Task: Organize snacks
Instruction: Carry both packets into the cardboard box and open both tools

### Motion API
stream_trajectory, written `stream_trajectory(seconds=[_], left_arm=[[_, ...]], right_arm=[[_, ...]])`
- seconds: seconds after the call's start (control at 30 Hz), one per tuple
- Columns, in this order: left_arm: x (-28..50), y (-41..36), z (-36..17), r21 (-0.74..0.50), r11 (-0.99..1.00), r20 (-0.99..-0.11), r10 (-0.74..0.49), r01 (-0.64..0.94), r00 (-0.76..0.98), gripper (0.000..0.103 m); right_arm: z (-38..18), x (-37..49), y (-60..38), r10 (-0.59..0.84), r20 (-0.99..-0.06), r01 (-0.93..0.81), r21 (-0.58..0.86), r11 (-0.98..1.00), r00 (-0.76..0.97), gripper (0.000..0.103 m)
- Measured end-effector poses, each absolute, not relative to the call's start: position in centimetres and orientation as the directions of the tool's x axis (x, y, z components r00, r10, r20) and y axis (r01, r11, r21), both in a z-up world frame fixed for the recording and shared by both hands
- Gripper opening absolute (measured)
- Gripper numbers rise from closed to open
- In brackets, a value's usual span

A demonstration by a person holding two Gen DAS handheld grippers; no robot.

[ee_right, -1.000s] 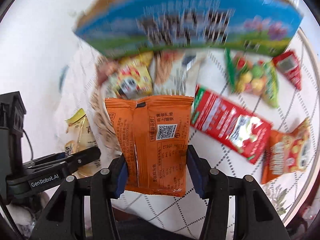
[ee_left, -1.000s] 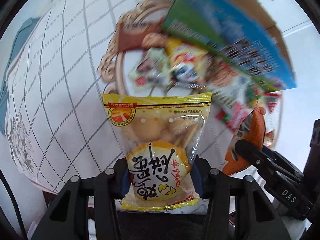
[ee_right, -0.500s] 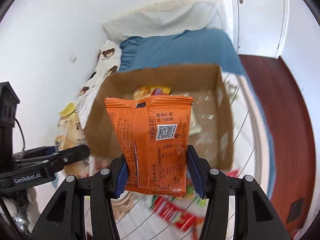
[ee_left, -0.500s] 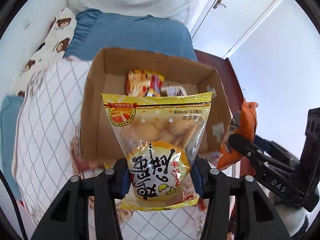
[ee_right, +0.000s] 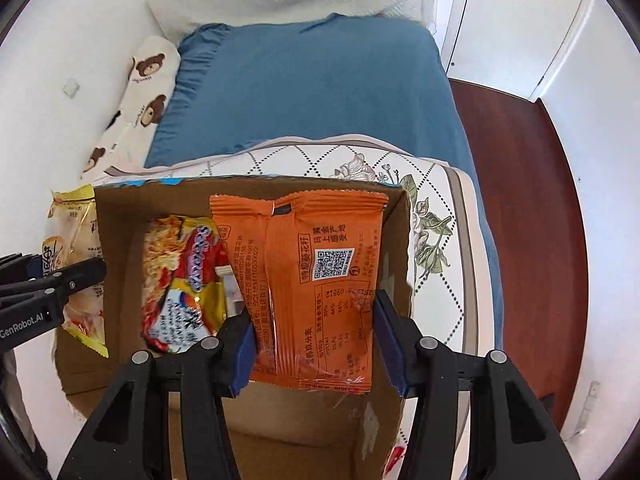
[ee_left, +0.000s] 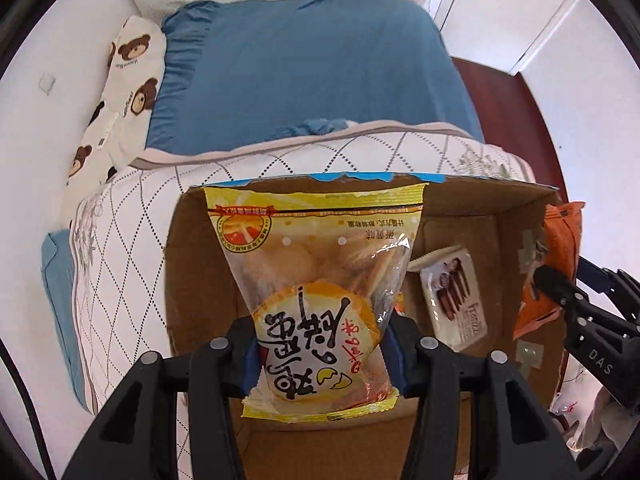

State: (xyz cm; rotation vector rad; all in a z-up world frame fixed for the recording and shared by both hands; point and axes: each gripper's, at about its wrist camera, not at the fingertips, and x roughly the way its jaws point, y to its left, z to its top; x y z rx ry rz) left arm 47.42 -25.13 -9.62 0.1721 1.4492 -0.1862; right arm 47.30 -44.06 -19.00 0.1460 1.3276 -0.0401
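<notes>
both my grippers hang over the open cardboard box (ee_left: pixel 200 280): left gripper (ee_left: pixel 320 354) clamps the yellow biscuit bag (ee_left: pixel 316 280), right gripper (ee_right: pixel 312 344) clamps the orange seed packet (ee_right: pixel 312 280)

Cardboard box (ee_right: pixel 120 216) on quilted bed (ee_right: pixel 440 280)

Right tongs (ee_right: pixel 312 344) clamp orange packet (ee_right: pixel 316 280) above cardboard box (ee_right: pixel 120 240).
</notes>
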Motion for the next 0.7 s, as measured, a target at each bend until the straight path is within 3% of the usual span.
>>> stream_trajectory(seconds=[0.3,0.37,0.43,0.47,0.5,0.53,0.7], left_arm=[[50.1,-24.4,-13.5,0.01,0.984,-1.0,0.009,0.176,0.006,0.047],[50.3,-24.3,-14.1,-0.012,0.986,-1.0,-0.008,0.167,-0.022,0.05],[50.6,-24.1,-14.3,-0.037,0.987,-0.999,-0.033,0.16,-0.026,0.065],[50.6,-24.1,-14.3,-0.035,0.987,-0.999,-0.033,0.159,-0.02,0.086],[50.6,-24.1,-14.2,-0.038,0.986,-0.999,-0.037,0.161,-0.011,0.097],[50.7,-24.1,-14.2,-0.042,0.986,-0.999,-0.042,0.161,-0.004,0.097],[50.5,-24.1,-13.6,-0.058,0.986,-0.998,-0.061,0.154,0.012,0.097]], right_arm=[[-22.9,48.0,-43.2,0.03,-0.986,0.118,0.049,0.992,0.162,0.056],[-23.9,48.3,-43.3,0.027,-0.99,0.139,0.047,0.989,0.14,0.06],[-24.1,48.3,-43.4,0.048,-0.99,0.156,0.069,0.985,0.135,0.071],[-24.3,48.3,-43.3,0.062,-0.989,0.163,0.084,0.983,0.136,0.08],[-24.4,48.3,-43.1,0.062,-0.989,0.167,0.084,0.982,0.135,0.087],[-24.6,48.3,-42.8,0.045,-0.99,0.166,0.068,0.984,0.134,0.097],[-24.9,48.3,-41.4,0.025,-0.992,0.144,0.043,0.989,0.123,0.097]])
